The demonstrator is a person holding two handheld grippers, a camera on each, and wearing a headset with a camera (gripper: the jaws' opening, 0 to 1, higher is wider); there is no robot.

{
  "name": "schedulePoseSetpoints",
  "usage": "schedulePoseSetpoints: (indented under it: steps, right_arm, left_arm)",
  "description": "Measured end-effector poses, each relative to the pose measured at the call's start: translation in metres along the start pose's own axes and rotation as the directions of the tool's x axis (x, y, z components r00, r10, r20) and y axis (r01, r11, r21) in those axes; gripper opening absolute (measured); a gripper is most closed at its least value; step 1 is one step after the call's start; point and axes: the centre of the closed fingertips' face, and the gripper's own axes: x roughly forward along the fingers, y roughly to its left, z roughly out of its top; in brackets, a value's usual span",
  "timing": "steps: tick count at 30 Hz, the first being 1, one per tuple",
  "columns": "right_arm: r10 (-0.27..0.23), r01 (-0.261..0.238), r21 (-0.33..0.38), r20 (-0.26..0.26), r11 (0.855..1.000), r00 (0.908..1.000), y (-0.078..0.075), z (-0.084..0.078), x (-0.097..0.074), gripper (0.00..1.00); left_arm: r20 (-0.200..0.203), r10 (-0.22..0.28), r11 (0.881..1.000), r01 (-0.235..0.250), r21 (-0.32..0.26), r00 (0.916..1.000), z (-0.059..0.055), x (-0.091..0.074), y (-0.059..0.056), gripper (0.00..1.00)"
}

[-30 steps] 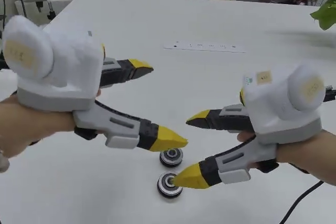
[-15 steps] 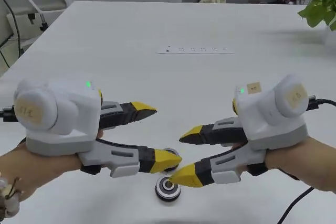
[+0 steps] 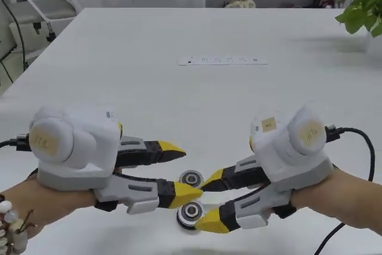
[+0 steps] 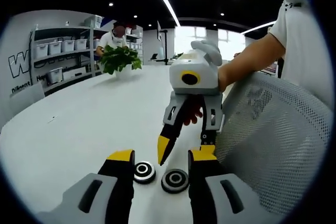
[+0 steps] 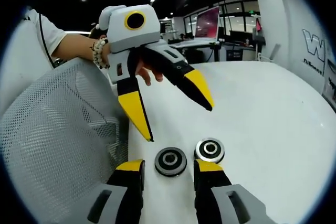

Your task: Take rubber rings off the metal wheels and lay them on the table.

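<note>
**Workbench, mid-task:** At a white table (image 3: 179, 88), a person brings 2 hand-held grippers tip to tip over 2 small metal wheels, the far wheel (image 3: 191, 178) and the near wheel (image 3: 190, 214), low in the centre of the head view.

The left gripper (image 3: 190, 171), entering from the lower left, has its jaws spread wide. The far wheel shows between its yellow tips in the picture. The right gripper (image 3: 203, 204), from the lower right, is spread as well. Its lower tip lies just beside the near wheel, and whether they touch cannot be told. Neither gripper pinches anything.

At the bottom centre of the right gripper view, the near wheel lies just ahead of that gripper's own tips. Its black rubber ring (image 5: 158, 162) is seated on the rim, which suggests this wheel is the first target. The facing stance looks chosen so that 1 tool can steady the wheel while the other peels the ring.

Both rings sit on their wheels and none lies loose on the table, so the job appears barely begun. A power strip (image 3: 221, 60) lies in the upper middle of the frame.
</note>
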Motion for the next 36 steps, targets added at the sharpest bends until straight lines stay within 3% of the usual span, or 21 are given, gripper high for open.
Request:
schedulePoseSetpoints:
  steps: [10, 15, 18, 23, 25, 36]
  right_arm:
    - [-0.001, 0.001, -0.016, -0.015, 1.0, 0.9999, 0.001, -0.005, 0.003, 0.25]
    - [-0.004, 0.003, -0.014, -0.038, 1.0, 0.9993, -0.001, -0.011, 0.004, 0.24]
    - [-0.006, 0.006, -0.008, -0.039, 1.0, 0.9992, -0.003, -0.012, 0.005, 0.23]
    - [-0.002, 0.002, 0.006, -0.047, 1.0, 0.9989, -0.004, -0.015, 0.007, 0.21]
    - [-0.002, 0.003, 0.004, -0.055, 1.0, 0.9985, -0.004, -0.017, 0.007, 0.19]
    - [0.006, -0.006, 0.002, -0.045, 1.0, 0.999, -0.005, -0.017, 0.007, 0.18]
  left_arm:
    - [-0.054, -0.094, 0.995, 0.095, 0.02, 0.9941, -0.016, 0.007, -0.022, 0.22]
    - [-0.09, -0.096, 0.994, 0.099, 0.037, 0.9913, -0.026, 0.012, -0.019, 0.21]
    - [-0.14, -0.111, 0.991, 0.119, 0.053, 0.9839, -0.04, 0.016, -0.02, 0.18]
    - [-0.173, -0.117, 0.991, 0.126, 0.046, 0.978, -0.051, 0.022, -0.021, 0.15]
    - [-0.189, -0.102, 0.989, 0.12, 0.086, 0.9767, -0.053, 0.022, -0.019, 0.12]
    - [-0.166, -0.101, 0.992, 0.112, 0.06, 0.9809, -0.054, 0.023, -0.018, 0.08]
